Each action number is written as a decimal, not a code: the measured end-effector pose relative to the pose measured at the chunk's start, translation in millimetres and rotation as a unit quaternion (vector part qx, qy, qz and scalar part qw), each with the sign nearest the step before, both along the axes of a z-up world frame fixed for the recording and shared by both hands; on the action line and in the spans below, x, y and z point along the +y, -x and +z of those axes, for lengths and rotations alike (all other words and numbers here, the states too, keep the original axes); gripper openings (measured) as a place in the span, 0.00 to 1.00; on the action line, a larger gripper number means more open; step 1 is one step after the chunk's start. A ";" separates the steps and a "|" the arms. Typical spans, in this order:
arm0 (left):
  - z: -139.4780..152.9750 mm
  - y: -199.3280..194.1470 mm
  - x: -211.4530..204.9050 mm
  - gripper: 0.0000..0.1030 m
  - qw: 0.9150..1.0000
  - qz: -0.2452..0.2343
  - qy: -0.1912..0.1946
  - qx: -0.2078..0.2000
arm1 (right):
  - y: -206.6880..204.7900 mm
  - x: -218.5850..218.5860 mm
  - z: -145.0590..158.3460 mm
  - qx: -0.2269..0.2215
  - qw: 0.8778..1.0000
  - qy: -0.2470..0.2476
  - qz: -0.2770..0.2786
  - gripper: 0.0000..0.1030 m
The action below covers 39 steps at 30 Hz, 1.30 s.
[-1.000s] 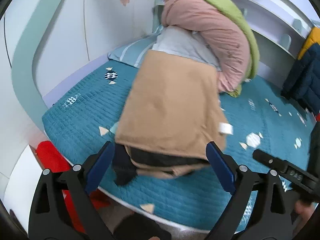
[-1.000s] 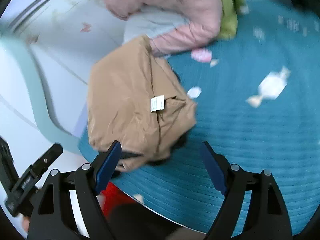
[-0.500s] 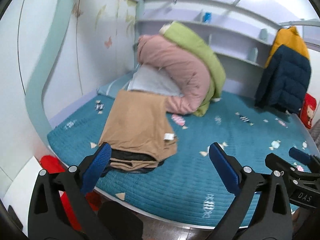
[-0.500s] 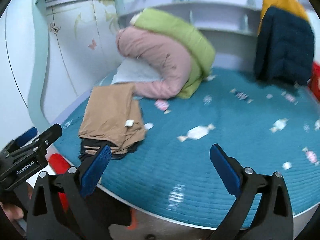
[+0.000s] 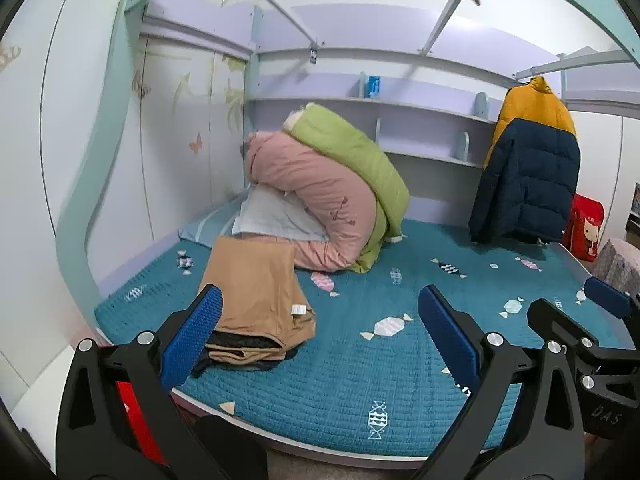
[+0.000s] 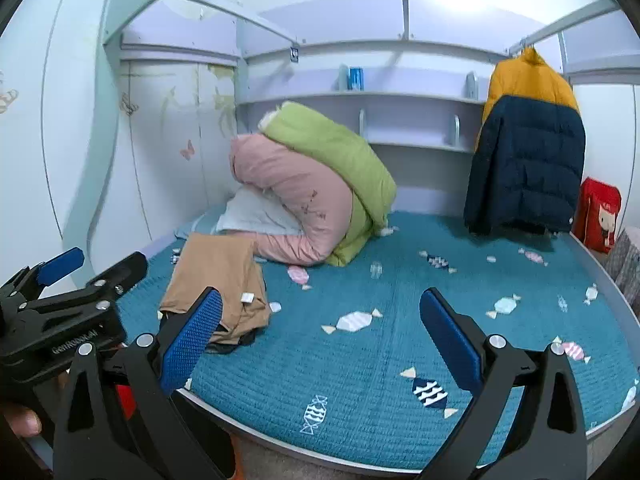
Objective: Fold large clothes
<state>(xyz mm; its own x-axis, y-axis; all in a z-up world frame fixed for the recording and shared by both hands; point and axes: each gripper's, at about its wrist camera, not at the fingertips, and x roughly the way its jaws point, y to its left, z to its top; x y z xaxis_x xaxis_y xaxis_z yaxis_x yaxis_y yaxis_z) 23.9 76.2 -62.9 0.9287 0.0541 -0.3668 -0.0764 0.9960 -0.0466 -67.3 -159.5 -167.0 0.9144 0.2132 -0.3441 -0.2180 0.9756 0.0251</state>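
1. Our left gripper [image 5: 318, 334] hangs in front of the bed [image 5: 360, 384], its blue fingers [image 5: 192, 336] spread wide with nothing between them.
2. Our right gripper [image 6: 320, 336] is likewise held off the bed edge, fingers [image 6: 450, 338] wide apart and empty.
3. Each gripper shows at the edge of the other's view: the right one low on the right of the left view, the left one low on the left of the right view.
4. The tan garment [image 5: 256, 292] lies folded on the teal cover near the bed's front left edge, a white tag [image 5: 298, 309] facing up and a dark lining showing at its near end.
5. Neither gripper touches the garment; both are clear of it.
6. Behind the garment a pink quilt [image 5: 316, 196] and a green quilt [image 5: 352, 156] are rolled against the wall, over a pale pillow [image 5: 276, 216].
7. A navy-and-yellow jacket [image 6: 524, 152] hangs at the back right, with a red bag [image 6: 598, 214] beside it.
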 end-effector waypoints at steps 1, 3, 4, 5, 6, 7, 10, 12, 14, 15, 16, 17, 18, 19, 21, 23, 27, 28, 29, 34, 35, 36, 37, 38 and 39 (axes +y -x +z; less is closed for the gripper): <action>2.9 4.4 -3.3 0.96 1.000 -0.001 -0.002 -0.005 | 3.3 -1.1 2.0 -0.006 1.000 -0.002 0.001 0.93; 6.8 11.7 -6.0 0.96 1.000 -0.002 -0.006 -0.014 | 8.7 -3.8 7.1 -0.017 1.000 -0.007 0.000 0.93; 8.7 14.9 -8.1 0.96 1.000 -0.003 -0.008 -0.019 | 11.2 -5.0 8.4 -0.020 1.000 -0.009 0.000 0.93; 9.6 16.9 -8.7 0.96 1.000 -0.002 -0.010 -0.022 | 13.1 -6.4 9.7 -0.023 1.000 -0.011 -0.001 0.93; 11.2 18.7 -10.1 0.96 1.000 -0.002 -0.013 -0.025 | 14.8 -7.5 10.9 -0.027 1.000 -0.012 -0.002 0.93; 12.6 20.3 -11.5 0.96 0.999 -0.001 -0.014 -0.029 | 15.2 -8.4 11.8 -0.029 0.999 -0.013 -0.003 0.93; 16.5 24.1 -13.7 0.96 0.999 -0.002 -0.018 -0.037 | 19.0 -10.7 14.2 -0.035 0.999 -0.017 -0.002 0.93; 17.6 25.0 -15.0 0.96 0.999 -0.002 -0.021 -0.039 | 18.8 -11.2 15.1 -0.036 0.999 -0.018 -0.002 0.93; 18.1 26.5 -16.1 0.96 0.999 0.001 -0.022 -0.043 | 18.7 -11.5 15.6 -0.036 0.999 -0.017 -0.002 0.93; 18.3 26.8 -17.1 0.96 0.999 0.003 -0.024 -0.043 | 18.8 -11.6 15.7 -0.037 0.999 -0.018 -0.002 0.93; 18.1 27.2 -16.5 0.96 0.999 0.003 -0.025 -0.044 | 18.2 -11.6 15.6 -0.039 0.999 -0.018 -0.002 0.93; 18.5 27.4 -16.8 0.96 0.999 0.002 -0.025 -0.046 | 18.2 -11.5 15.7 -0.040 0.999 -0.018 -0.004 0.93; 18.9 27.7 -17.2 0.96 0.999 0.003 -0.026 -0.047 | 17.8 -10.9 15.4 -0.041 0.999 -0.016 -0.006 0.93; 19.3 28.5 -17.6 0.96 0.999 0.004 -0.026 -0.047 | 17.6 -10.6 15.6 -0.042 0.999 -0.014 -0.008 0.93; 20.2 28.9 -19.1 0.96 0.998 0.007 -0.029 -0.052 | 18.1 -10.5 16.5 -0.044 0.999 -0.014 -0.007 0.93; 21.2 28.3 -20.6 0.96 0.998 0.007 -0.035 -0.056 | 18.6 -10.6 17.3 -0.047 0.999 -0.017 -0.008 0.93; 23.5 28.8 -22.8 0.95 0.997 0.007 -0.039 -0.061 | 17.9 -11.7 18.0 -0.049 0.998 -0.022 -0.009 0.93; 23.7 29.7 -22.7 0.95 0.997 0.007 -0.040 -0.063 | 18.2 -11.9 18.3 -0.051 0.998 -0.022 -0.010 0.93; 24.1 29.8 -22.9 0.95 0.997 0.007 -0.042 -0.065 | 18.3 -12.2 18.4 -0.052 0.998 -0.022 -0.011 0.93; 24.6 29.2 -22.0 0.95 0.997 0.004 -0.040 -0.065 | 17.9 -13.0 18.8 -0.052 0.998 -0.023 -0.010 0.93; 24.7 29.4 -22.1 0.95 0.997 0.005 -0.041 -0.066 | 17.5 -13.1 18.9 -0.052 0.998 -0.023 -0.009 0.93; 24.7 29.3 -21.9 0.95 0.997 0.007 -0.042 -0.067 | 17.1 -12.9 18.7 -0.051 0.998 -0.022 -0.010 0.93; 24.7 28.9 -21.8 0.95 0.997 0.009 -0.044 -0.067 | 17.5 -12.5 18.7 -0.052 0.998 -0.022 -0.010 0.93; 25.0 28.9 -22.1 0.95 0.997 0.010 -0.044 -0.067 | 17.6 -13.2 18.6 -0.052 0.998 -0.022 -0.010 0.93; 25.1 29.0 -22.1 0.95 0.997 0.010 -0.044 -0.068 | 17.3 -13.7 18.8 -0.052 0.998 -0.023 -0.010 0.93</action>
<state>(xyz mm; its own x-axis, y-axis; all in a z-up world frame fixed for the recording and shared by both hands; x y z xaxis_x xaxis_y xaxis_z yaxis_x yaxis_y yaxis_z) -5.1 54.1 -37.8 0.9679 0.0994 -0.2310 -0.0950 0.9950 0.0303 -84.5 -173.2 -148.2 0.9489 0.2078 -0.2375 -0.2021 0.9782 0.0480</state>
